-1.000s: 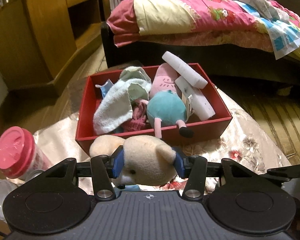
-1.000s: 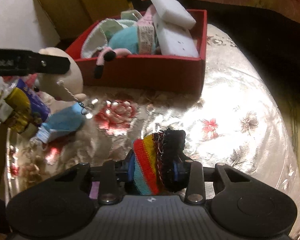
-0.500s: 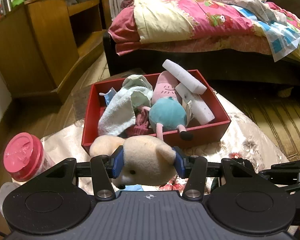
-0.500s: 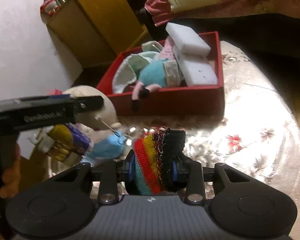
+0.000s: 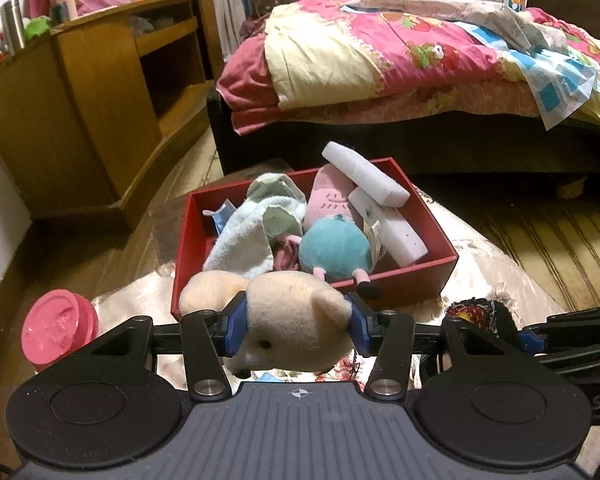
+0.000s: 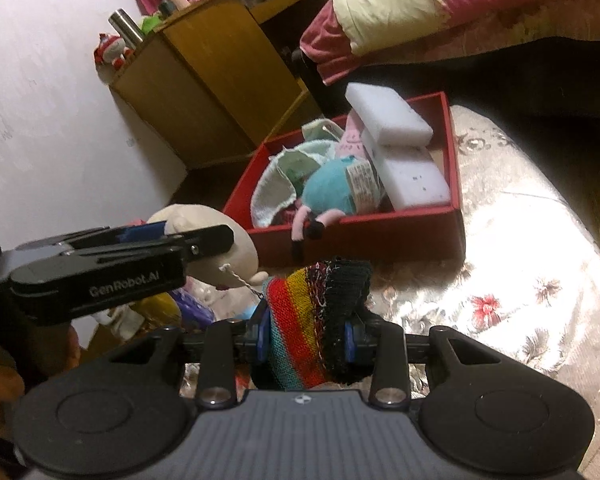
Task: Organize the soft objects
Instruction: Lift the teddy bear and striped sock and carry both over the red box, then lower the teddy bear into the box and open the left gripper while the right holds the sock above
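Only legible text — "GenRobot.AI", white lettering on the side of the black plastic left gripper (image 6: 204, 240), left of the right wrist view. Fabric tag on the teal-bodied plush doll (image 6: 332, 196) in the far red box — print unreadable.

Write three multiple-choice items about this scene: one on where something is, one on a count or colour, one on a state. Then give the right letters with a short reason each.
1. Where is the teal-bodied plush doll?
A. Inside the red box
B. On the bed
C. On the wooden shelf

2. How many white foam blocks are in the red box?
A. One
B. Two
C. Four

3. What is the state of the right gripper?
A. Open and empty
B. Shut on the striped knit piece
C. Shut on a pink lid

Answers:
1. A: the doll lies among the cloths between the box walls, one leg hanging over the near wall.
2. B: one foam block rests across the other.
3. B: its blue pads press both sides of the rainbow-and-black knit.
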{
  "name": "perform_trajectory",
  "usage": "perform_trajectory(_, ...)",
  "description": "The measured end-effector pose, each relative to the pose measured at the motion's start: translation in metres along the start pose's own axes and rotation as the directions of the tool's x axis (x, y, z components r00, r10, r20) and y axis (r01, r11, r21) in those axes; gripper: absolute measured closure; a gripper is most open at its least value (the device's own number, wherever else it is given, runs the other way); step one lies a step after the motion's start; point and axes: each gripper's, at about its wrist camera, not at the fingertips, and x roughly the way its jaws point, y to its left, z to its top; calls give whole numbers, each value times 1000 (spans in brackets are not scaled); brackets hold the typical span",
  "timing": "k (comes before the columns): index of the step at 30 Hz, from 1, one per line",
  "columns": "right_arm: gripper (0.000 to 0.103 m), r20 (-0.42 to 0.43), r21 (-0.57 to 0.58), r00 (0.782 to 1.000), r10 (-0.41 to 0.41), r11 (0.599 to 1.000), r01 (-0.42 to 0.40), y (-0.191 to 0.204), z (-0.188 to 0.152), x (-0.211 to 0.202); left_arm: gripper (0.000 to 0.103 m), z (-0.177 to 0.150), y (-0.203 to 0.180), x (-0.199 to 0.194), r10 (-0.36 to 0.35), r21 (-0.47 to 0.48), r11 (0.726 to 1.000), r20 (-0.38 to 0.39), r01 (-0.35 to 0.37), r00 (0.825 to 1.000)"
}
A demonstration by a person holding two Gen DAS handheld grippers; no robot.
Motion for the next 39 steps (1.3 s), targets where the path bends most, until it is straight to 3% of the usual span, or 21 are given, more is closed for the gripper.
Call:
perform_trajectory(21, 97, 182, 22, 981, 65, 997, -70, 7, 37, -27, 52, 15, -3, -8, 52, 14, 998, 92, -53, 994)
perform_trajectory(39, 97, 251, 43, 968, 30, 998, -42, -4, 85, -1, 51, 34, 5, 26, 104, 12, 994, 94, -105, 990)
